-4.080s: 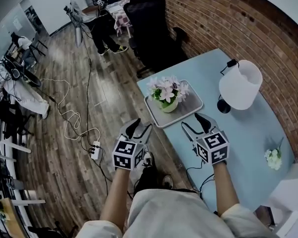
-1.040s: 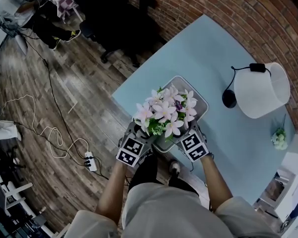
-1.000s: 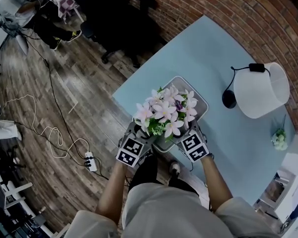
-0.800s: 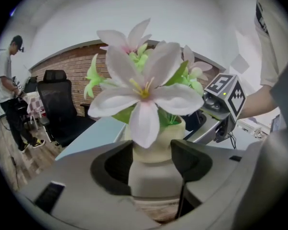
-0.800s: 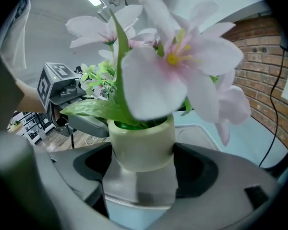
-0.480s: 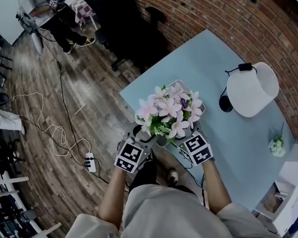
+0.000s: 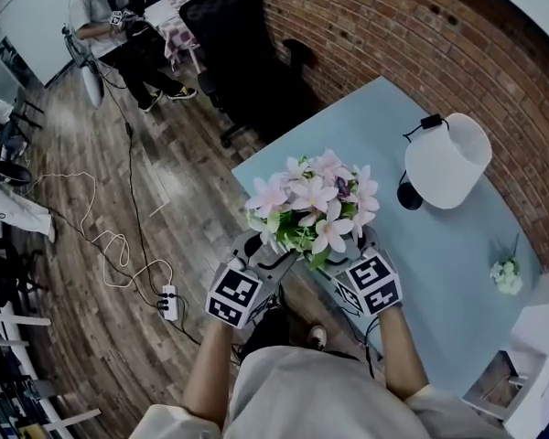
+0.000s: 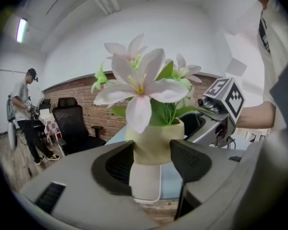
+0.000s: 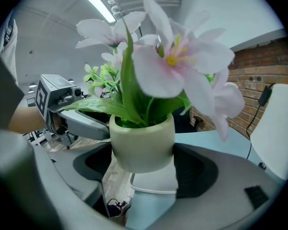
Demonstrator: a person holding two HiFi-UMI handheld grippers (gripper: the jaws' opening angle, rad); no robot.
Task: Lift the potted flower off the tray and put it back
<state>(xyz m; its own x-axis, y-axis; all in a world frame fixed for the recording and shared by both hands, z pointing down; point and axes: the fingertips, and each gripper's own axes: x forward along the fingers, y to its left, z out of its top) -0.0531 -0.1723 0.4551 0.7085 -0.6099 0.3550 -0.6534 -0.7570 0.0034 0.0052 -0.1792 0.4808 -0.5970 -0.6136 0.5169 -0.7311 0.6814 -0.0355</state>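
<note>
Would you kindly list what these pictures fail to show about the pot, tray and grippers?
Pot: head view, covered by the flowers.
Tray: head view, mostly hidden under the flowers; the gripper views show only a piece below the pot.
Left gripper and right gripper: head view, flowers cover the jaws.
Sprig by the table's right edge: head view, too small to identify.

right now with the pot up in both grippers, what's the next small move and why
Probably lower it straight down: the potted flower hangs clear above the tray, pinched by the left gripper and the right gripper, so only setting it back remains.
</note>
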